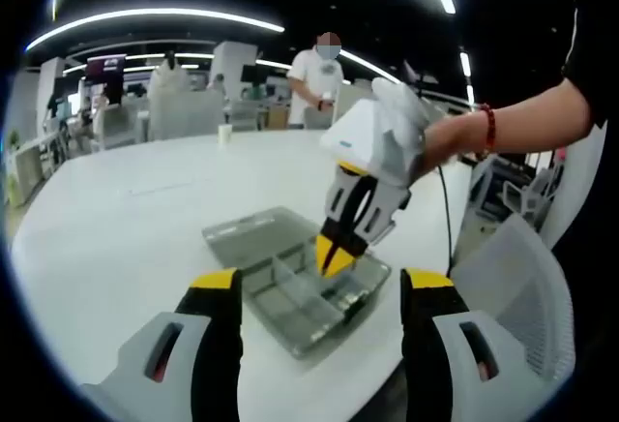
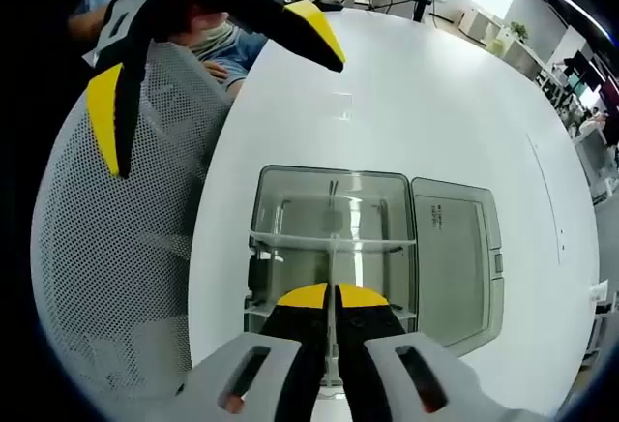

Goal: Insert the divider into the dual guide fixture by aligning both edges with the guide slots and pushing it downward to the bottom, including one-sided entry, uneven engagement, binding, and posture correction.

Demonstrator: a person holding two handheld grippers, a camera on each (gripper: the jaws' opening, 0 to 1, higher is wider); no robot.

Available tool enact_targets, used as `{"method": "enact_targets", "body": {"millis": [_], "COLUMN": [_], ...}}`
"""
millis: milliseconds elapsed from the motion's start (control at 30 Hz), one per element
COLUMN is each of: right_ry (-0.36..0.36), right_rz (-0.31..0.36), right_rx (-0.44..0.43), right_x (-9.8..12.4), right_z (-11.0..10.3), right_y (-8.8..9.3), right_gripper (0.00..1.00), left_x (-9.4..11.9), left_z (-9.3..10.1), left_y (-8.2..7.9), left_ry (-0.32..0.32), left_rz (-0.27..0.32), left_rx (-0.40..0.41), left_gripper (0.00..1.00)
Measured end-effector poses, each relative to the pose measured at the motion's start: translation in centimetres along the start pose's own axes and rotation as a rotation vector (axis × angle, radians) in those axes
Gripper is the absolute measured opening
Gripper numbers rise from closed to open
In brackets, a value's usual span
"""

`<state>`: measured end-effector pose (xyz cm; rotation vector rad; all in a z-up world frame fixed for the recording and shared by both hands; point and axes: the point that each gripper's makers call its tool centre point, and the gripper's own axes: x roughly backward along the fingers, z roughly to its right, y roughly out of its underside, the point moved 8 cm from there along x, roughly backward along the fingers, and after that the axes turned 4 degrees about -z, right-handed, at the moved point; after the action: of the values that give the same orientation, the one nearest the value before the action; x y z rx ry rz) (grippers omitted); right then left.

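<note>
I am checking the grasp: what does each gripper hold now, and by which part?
The right gripper is shut on the clear divider, pinching its upper edge above the box. The left gripper is open, holding nothing.

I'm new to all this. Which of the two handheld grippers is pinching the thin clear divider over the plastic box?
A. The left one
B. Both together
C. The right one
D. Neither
C: in the right gripper view, the right gripper has its yellow-tipped jaws closed on the thin divider above the clear compartment box, while the left gripper hangs open beside the box without touching it.
</note>
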<state>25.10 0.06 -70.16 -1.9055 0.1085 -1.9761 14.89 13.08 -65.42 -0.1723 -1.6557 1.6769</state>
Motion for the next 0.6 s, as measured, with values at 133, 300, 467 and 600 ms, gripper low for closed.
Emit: {"method": "enact_targets", "body": {"millis": [133, 300, 467, 600], "right_ry": [0.024, 0.071, 0.080, 0.093], "right_rz": [0.016, 0.091, 0.132, 0.162], "right_rx": [-0.018, -0.101, -0.123, -0.138], "right_x": [0.1, 0.7, 1.2, 1.4], "right_z": [-0.2, -0.1, -0.4, -0.6], "right_y": [0.3, 0.2, 0.1, -0.1], "right_gripper": [0.04, 0.09, 0.13, 0.15], "left_x": [0.1, 0.1, 0.0, 0.0], "left_z": [0.1, 0.1, 0.1, 0.1], "left_y": [0.3, 0.5, 0.2, 0.2], "left_ry": [0.004, 0.003, -0.002, -0.010], "left_rz": [-0.022, -0.037, -0.046, -0.054], "left_rx": [-0.005, -0.006, -0.013, -0.015], "left_gripper": [0.65, 0.65, 0.64, 0.64]}}
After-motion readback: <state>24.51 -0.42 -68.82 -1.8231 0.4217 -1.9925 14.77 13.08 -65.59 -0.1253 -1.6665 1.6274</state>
